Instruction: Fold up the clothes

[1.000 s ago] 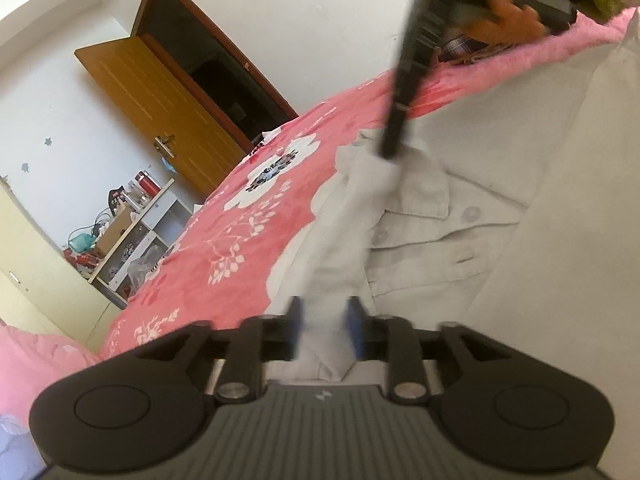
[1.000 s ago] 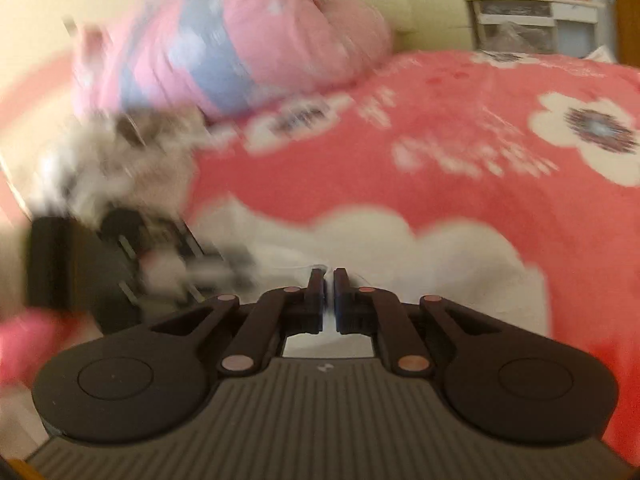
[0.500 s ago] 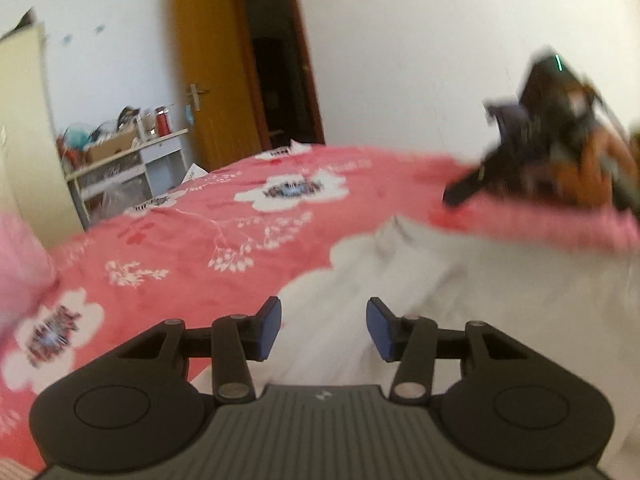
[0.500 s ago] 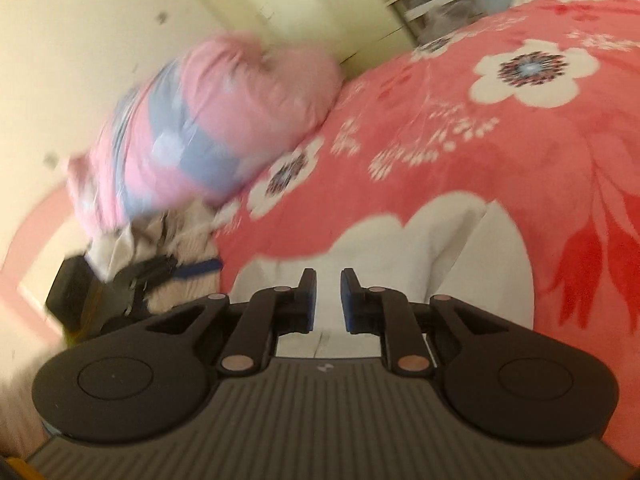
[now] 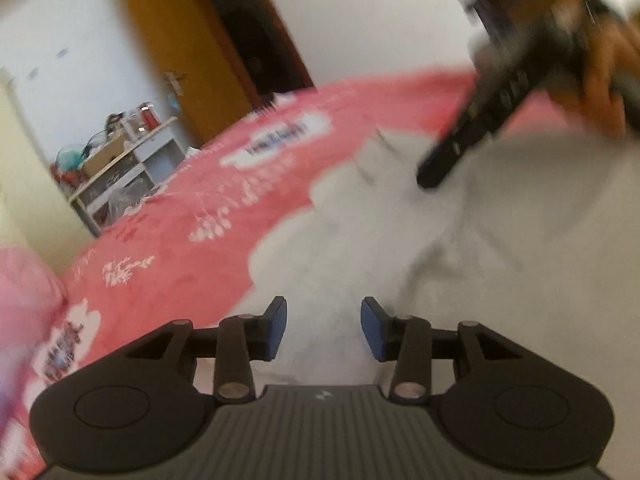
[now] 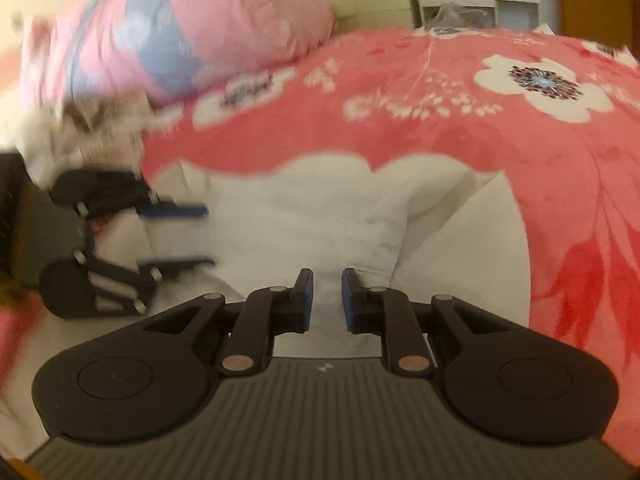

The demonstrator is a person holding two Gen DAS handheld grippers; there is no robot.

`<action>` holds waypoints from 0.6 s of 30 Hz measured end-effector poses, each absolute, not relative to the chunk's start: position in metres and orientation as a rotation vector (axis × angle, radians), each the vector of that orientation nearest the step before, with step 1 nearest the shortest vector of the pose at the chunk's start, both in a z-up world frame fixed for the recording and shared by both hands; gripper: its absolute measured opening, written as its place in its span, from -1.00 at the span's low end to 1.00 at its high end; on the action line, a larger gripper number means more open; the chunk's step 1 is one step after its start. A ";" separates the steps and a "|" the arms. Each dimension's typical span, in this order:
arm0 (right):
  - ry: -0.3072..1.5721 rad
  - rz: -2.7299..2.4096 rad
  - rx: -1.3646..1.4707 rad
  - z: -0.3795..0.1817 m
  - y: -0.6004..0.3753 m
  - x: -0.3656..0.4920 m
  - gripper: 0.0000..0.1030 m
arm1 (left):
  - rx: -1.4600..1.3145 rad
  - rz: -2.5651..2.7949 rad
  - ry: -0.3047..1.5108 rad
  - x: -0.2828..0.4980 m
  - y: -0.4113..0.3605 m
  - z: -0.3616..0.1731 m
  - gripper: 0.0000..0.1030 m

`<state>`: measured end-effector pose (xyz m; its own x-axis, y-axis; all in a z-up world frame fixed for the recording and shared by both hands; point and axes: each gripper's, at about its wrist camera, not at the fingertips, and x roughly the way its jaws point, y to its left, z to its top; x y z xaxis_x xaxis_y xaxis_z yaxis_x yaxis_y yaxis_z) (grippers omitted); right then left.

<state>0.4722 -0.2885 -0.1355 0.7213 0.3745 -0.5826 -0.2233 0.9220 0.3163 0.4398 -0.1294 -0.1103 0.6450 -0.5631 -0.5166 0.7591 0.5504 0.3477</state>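
Both tongs have released the shirt (image 5: 460,280); left tongs (image 5: 323,330) closing.

- The pale grey button-up shirt (image 6: 352,216) lies spread on the pink floral bedspread (image 6: 460,148).
- The pink-and-blue padded quilt bundle (image 6: 180,28) sits on the bed behind the shirt, to the left in the right wrist view.
- The white open shelf unit (image 5: 128,176) stands beyond the bed, with the brown wooden door (image 5: 180,48) to its right.
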 end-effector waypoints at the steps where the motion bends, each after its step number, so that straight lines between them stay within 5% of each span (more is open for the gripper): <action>1: 0.682 0.321 0.256 -0.132 -0.293 0.476 -0.72 | 0.544 -0.798 0.376 0.445 -0.128 -0.106 -0.13; 6: 0.735 0.319 0.239 -0.133 -0.288 0.509 -0.71 | 0.609 -0.754 0.484 0.466 -0.142 -0.126 -0.12; 18: 0.730 0.227 0.086 -0.157 -0.265 0.556 -0.73 | 0.554 -0.670 0.429 0.507 -0.146 -0.139 0.12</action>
<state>0.5562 -0.2652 -0.1574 0.7218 0.2350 -0.6510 -0.1755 0.9720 0.1563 0.5073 -0.1459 -0.1389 0.7077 -0.4602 -0.5361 0.6796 0.6508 0.3385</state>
